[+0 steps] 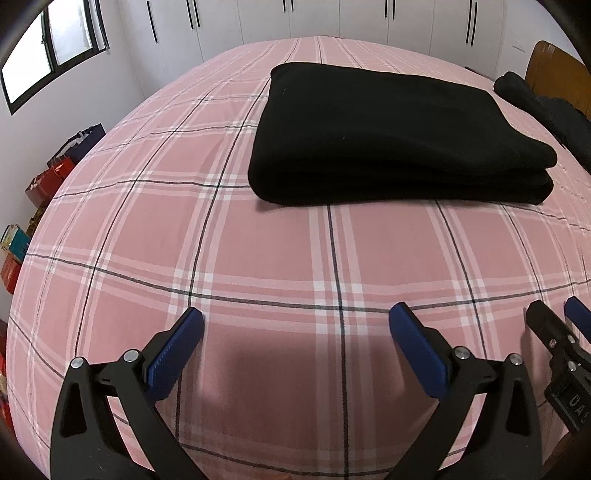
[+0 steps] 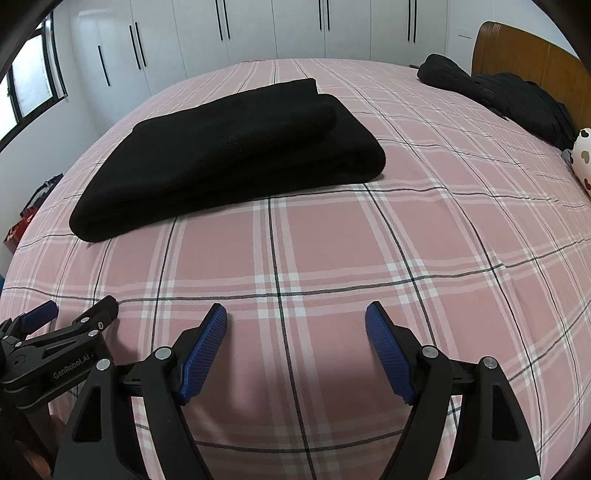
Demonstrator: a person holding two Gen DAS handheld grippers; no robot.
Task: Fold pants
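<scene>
The black pants (image 1: 391, 136) lie folded into a thick rectangular stack on the pink plaid bed (image 1: 258, 258); they also show in the right wrist view (image 2: 229, 155). My left gripper (image 1: 295, 321) is open and empty, low over the bedspread, well short of the pants. My right gripper (image 2: 295, 314) is open and empty too, beside the left one near the bed's front edge. The right gripper shows at the right edge of the left wrist view (image 1: 561, 332), and the left gripper shows at the left edge of the right wrist view (image 2: 70, 314).
Another dark garment (image 2: 509, 99) lies crumpled by the wooden headboard (image 2: 524, 55) at the far right, next to a white cushion with hearts (image 2: 581, 158). White wardrobes (image 2: 258, 29) line the far wall. Gift bags and boxes (image 1: 55, 177) stand on the floor left of the bed.
</scene>
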